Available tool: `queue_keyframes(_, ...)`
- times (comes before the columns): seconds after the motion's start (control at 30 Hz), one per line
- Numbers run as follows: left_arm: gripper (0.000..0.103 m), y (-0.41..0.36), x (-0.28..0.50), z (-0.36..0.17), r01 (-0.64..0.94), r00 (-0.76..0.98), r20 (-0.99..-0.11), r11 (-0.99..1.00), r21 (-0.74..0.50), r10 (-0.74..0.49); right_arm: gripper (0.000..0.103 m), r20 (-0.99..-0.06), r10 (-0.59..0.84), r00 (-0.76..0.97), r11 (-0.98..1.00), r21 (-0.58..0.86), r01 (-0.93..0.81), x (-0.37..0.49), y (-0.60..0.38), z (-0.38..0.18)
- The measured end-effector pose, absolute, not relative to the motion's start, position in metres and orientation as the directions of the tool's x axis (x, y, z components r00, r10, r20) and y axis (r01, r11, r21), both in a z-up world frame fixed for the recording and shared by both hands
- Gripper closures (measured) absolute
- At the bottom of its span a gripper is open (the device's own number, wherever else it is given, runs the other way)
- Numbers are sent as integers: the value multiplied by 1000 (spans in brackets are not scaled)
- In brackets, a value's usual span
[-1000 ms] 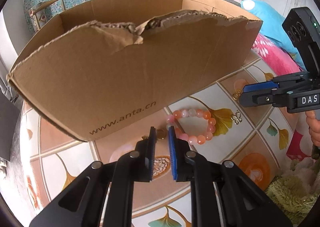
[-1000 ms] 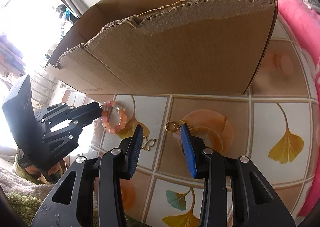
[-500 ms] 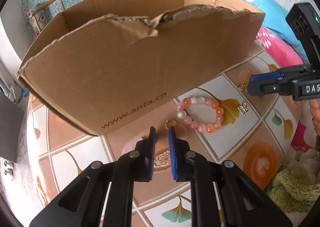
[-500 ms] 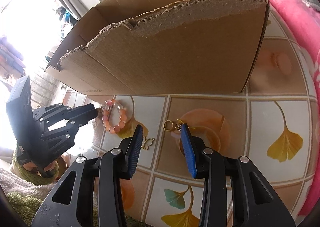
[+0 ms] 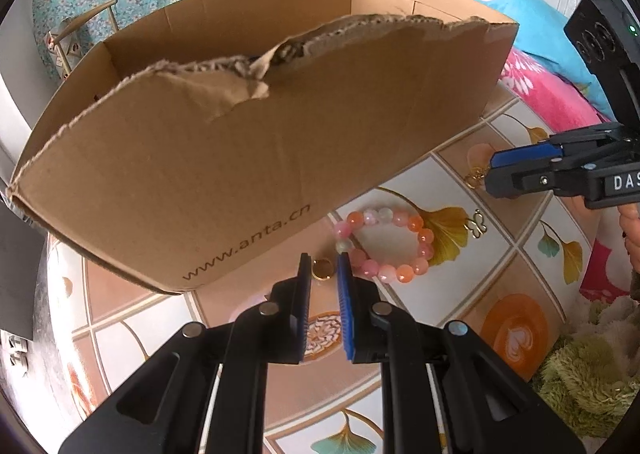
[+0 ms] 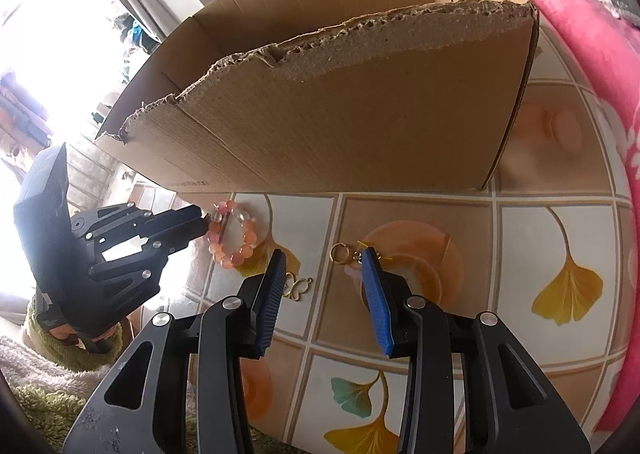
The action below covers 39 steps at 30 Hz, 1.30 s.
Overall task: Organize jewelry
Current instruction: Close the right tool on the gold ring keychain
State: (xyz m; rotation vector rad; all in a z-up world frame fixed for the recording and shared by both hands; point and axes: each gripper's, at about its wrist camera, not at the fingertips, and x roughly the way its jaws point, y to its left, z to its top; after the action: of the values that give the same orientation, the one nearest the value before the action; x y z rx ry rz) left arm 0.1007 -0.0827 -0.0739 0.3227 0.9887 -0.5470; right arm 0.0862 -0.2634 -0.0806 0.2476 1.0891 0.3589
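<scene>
One torn cardboard box (image 5: 224, 157), contents unseen

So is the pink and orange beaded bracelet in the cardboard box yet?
Out. The pink and orange beaded bracelet lies on the tiled floor in front of the brown cardboard box, outside its torn front wall.

"www.anta.cn" printed dark along lower front wall of cardboard box (image 5: 248, 189), white letters "DAS" cut off at frame edge, on black body of right tongs (image 5: 490, 175), no other legible text
</scene>
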Motion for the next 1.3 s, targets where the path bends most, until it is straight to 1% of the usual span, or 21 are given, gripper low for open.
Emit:
queue_keyframes(0.2, 90, -81, 105, -76, 567, 419, -855, 823, -17, -306, 66, -817, 401, 414, 916, 368, -159, 86, -264, -81)
queue_keyframes(0.4, 90, -79, 104, -75, 591, 416, -855, 807, -6, -311, 68, -818, 398, 415, 917, 367, -158, 86, -265, -82)
queue_keyframes(0.77, 90, -80, 103, -75, 584, 424, -853, 812, 0, -305, 71, -813, 399, 425, 917, 351, -188, 83, -261, -76)
queue_keyframes(0.87, 90, -80, 103, -75, 581, 425, -853, 814, 0, -304, 75, -816, 388, 429, 922, 343, -182, 87, -261, -77)
queue_keyframes(0.93, 90, -80, 102, -75, 581, 426, -853, 814, 2, -302, 81, -817, 384, 430, 923, 340, -179, 88, -261, -78)
queue_keyframes(1.0, 90, -80, 102, -75, 582, 427, -853, 813, 5, -301, 84, -816, 386, 431, 923, 338, -185, 90, -260, -78)
queue_keyframes(1.13, 90, -81, 102, -75, 582, 428, -853, 813, 6, -300, 85, -816, 392, 425, 920, 338, -201, 94, -254, -79)
queue_keyframes(1.3, 90, -81, 103, -75, 583, 427, -853, 813, 6, -300, 85, -829, 352, 434, 935, 288, -207, 99, -246, -81)
